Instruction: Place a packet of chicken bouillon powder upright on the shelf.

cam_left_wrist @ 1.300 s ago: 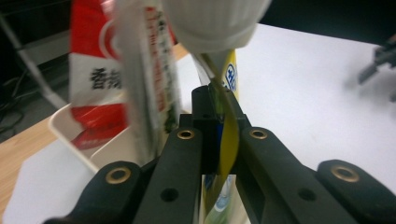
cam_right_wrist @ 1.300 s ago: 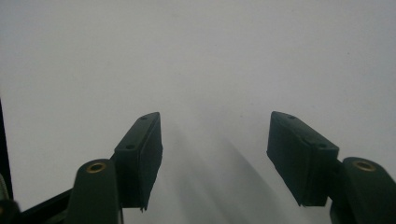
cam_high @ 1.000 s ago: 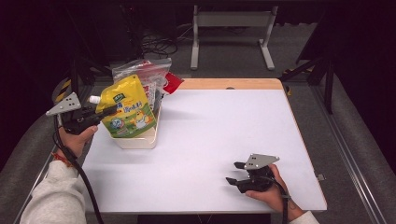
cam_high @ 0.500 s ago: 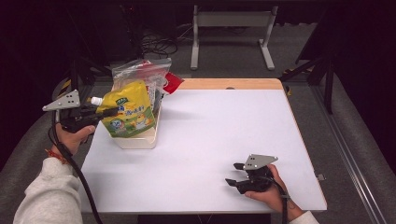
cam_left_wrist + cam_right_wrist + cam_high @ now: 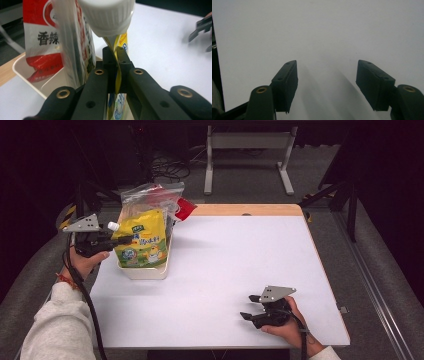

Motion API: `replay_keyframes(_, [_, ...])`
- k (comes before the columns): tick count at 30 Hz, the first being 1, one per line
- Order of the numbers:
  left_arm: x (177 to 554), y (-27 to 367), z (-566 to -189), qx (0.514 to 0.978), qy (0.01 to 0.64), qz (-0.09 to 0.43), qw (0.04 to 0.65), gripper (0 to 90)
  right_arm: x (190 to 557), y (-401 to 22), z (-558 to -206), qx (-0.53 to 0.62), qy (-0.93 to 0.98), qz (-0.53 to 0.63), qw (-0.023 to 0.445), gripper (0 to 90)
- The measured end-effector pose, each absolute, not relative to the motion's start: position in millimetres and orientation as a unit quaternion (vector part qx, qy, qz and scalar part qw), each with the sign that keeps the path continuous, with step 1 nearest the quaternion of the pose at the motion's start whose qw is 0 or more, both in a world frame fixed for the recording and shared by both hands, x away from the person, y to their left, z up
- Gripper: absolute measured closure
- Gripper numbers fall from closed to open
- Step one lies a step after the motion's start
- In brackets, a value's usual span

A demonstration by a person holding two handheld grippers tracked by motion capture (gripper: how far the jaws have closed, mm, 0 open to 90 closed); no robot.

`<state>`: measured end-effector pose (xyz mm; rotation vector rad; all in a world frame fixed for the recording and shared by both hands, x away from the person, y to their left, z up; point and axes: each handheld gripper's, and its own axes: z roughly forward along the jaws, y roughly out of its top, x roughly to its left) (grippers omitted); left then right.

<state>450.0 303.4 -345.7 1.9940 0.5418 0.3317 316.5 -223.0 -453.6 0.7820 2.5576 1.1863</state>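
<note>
We had the left gripper clamped on the top edge of the yellow spouted pouch, its jaws pressed together on the thin film just under the white cap. The pouch stood at about ten o'clock on the white table, at the near end of the cream bin, with a clear zip bag and a red snack packet packed in behind it. From the high view we could not tell whether its base had left the bin floor.

The right gripper rested at about five o'clock on the table, its jaws standing apart with nothing between them, as the right gripper view showed over bare tabletop.

To do the lift well, we judged that the pull should go straight up along the pouch's length, slowly, so the zip bag beside it would not drag out too. A grip so near the spout corner would likely let the pouch swing, so we would keep the wrist level.

The pouch stood upright, its long axis near vertical, printed face towards us and the cap pointing to nine o'clock.
</note>
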Motion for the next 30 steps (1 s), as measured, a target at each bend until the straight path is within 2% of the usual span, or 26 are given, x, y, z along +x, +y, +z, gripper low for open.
replay_keyframes(9, [444, 304, -360, 0.816, 0.242, 0.158, 0.501, 89.1, 317, -223, -453, 0.266, 0.868, 0.405, 0.111, 33.6])
replay_keyframes(30, [434, 310, -384, 0.79, 0.276, 0.164, 0.523, 89.3, 317, -220, -452, 0.262, 0.869, 0.405, 0.11, 33.6])
